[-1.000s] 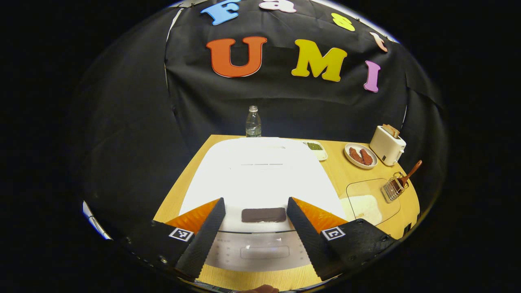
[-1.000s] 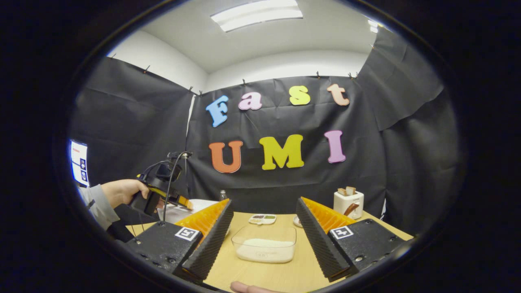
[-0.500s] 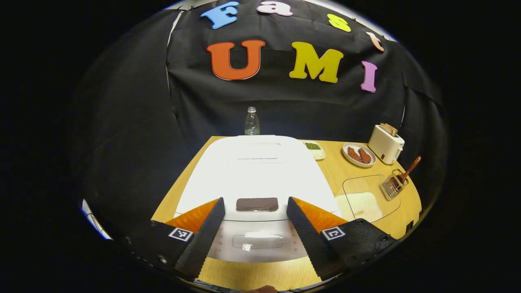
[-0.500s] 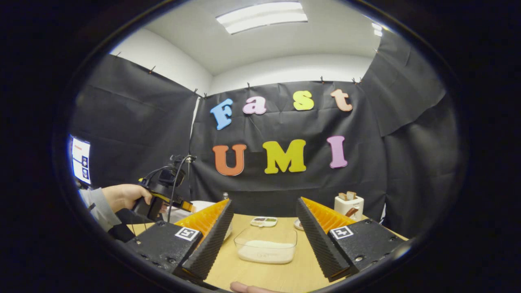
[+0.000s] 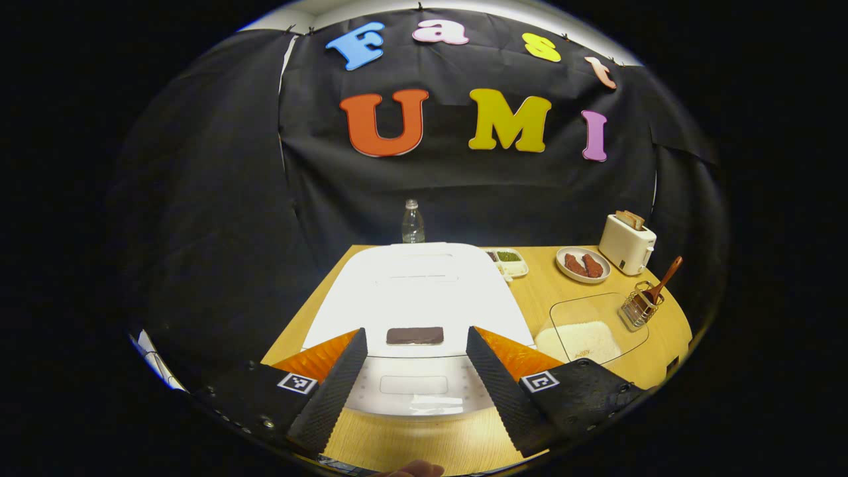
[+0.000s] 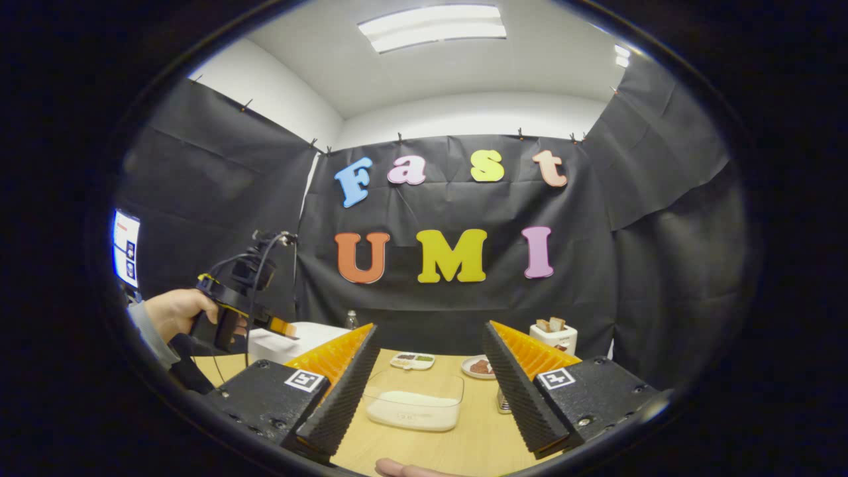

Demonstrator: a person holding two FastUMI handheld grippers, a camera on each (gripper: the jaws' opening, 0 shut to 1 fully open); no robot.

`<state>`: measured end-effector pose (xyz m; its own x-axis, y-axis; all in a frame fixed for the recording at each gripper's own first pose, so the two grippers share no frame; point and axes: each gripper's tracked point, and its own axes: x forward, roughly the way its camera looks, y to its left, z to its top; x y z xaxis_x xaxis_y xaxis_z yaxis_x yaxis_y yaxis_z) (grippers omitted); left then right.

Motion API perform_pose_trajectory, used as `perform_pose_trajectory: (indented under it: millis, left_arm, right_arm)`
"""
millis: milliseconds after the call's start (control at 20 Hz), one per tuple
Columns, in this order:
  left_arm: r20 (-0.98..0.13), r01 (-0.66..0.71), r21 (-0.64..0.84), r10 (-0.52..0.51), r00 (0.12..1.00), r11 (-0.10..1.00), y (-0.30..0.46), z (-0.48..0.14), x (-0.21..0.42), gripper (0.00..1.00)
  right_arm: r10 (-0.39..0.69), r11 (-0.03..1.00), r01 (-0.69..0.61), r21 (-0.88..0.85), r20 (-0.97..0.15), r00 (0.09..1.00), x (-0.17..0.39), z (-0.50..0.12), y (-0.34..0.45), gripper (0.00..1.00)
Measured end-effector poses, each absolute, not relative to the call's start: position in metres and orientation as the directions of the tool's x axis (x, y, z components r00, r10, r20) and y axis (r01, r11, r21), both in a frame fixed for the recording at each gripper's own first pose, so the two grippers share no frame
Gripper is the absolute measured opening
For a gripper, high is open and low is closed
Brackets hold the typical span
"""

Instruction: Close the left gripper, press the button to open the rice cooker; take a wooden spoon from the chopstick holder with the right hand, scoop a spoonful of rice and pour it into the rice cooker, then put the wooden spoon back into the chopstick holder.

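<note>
In the left gripper view the cooker [image 5: 414,298] fills the lower middle of the frame with its lid down, and the left gripper [image 5: 415,391] is held above its front edge with the fingers spread wide, the dark button [image 5: 415,336] lying between them. The spoon [image 5: 664,281] stands in the holder [image 5: 638,306] at the right of the frame, just beside the clear box of rice [image 5: 583,334].

A shut lid and a stowed spoon would fit either the stage where the lid is to be opened or one where the rice has been poured and the lid is down again; this cannot be settled.

In the right gripper view the right gripper [image 6: 427,404] is held low over the table [image 6: 477,430], fingers wide apart and holding nothing, pointed at the box. At mid left a hand [image 6: 169,313] is seen gripping the left gripper's handle, tilted down toward the cooker.
</note>
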<state>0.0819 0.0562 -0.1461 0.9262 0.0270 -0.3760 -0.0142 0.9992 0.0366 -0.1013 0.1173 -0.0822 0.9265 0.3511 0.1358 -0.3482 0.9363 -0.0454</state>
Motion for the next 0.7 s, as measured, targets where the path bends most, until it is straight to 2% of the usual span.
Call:
perform_pose_trajectory:
  millis: [50,100,150,350,400,450,600,650,700]
  left_arm:
    - [-0.349,-0.01,0.039,0.023,0.937,0.999,0.05,-0.139,0.074,0.96]
    - [-0.327,-0.004,0.037,0.016,0.945,0.999,0.043,-0.133,0.065,0.96]
    - [-0.304,0.001,0.034,0.01,0.953,0.999,0.037,-0.125,0.056,0.96]
    - [-0.176,0.015,0.038,-0.009,0.984,0.999,0.018,-0.089,0.016,0.96]
    - [-0.142,0.013,0.031,-0.009,0.99,0.999,0.015,-0.082,0.007,0.96]
    - [-0.118,0.026,0.019,-0.024,0.993,0.999,0.011,-0.078,-0.005,0.96]
    - [-0.062,0.044,-0.027,-0.045,0.997,0.999,-0.003,-0.072,-0.036,0.96]
    - [-0.035,0.03,-0.028,-0.031,0.999,0.999,-0.001,-0.069,-0.042,0.96]
    - [-0.019,0.026,-0.02,-0.027,0.999,0.999,-0.003,-0.07,-0.048,0.96]
  right_arm:
    - [0.338,0.941,-0.335,-0.049,0.133,0.932,-0.098,-0.082,0.112,0.95]
    - [0.325,0.946,-0.321,-0.052,0.131,0.937,-0.095,-0.083,0.109,1.0]
    - [0.312,0.95,-0.308,-0.053,0.128,0.941,-0.093,-0.083,0.105,0.95]
    - [0.277,0.961,-0.272,-0.055,0.128,0.952,-0.089,-0.081,0.095,0.95]
    - [0.271,0.962,-0.265,-0.061,0.132,0.954,-0.089,-0.079,0.093,1.0]
    - [0.264,0.964,-0.257,-0.066,0.134,0.955,-0.089,-0.079,0.09,0.95]
    - [0.265,0.963,-0.257,-0.074,0.127,0.956,-0.092,-0.079,0.092,0.95]
    - [0.262,0.964,-0.254,-0.078,0.123,0.957,-0.093,-0.079,0.091,1.0]
    - [0.258,0.965,-0.25,-0.083,0.117,0.959,-0.093,-0.08,0.089,0.95]
